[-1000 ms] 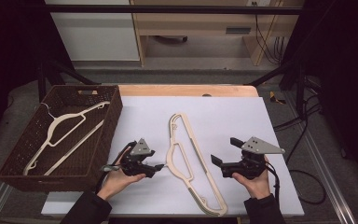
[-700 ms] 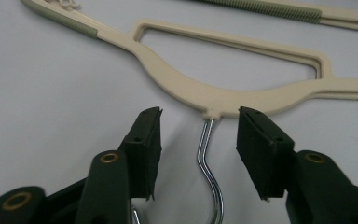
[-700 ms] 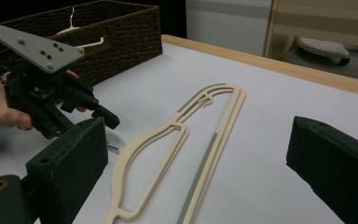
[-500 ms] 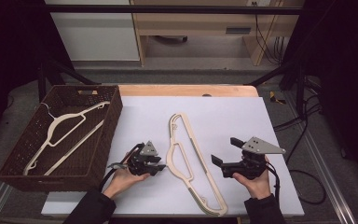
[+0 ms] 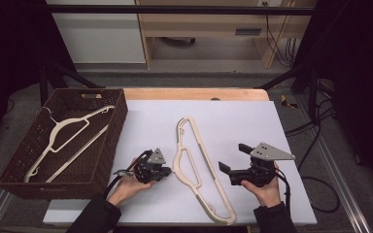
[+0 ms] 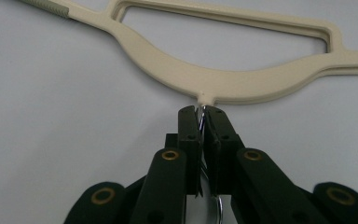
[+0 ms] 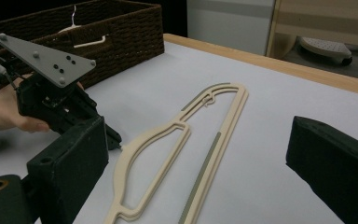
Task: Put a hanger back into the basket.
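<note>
Left gripper (image 5: 164, 173) shifted right since the earlier frame, jaws just closed, clamped on metal hook (image 6: 201, 116) of cream hanger (image 5: 196, 165) flat on tabletop (image 5: 252, 121), right gripper (image 5: 233, 160) jaws apart beside hanger.

Bare table (image 5: 272, 121) right of hanger (image 5: 199, 160); basket (image 5: 119, 121) blocks left.

High view: overhead, faces forward. Gripper views: low, close. All share cream hanger (image 5: 199, 165) on table (image 5: 252, 116).
</note>
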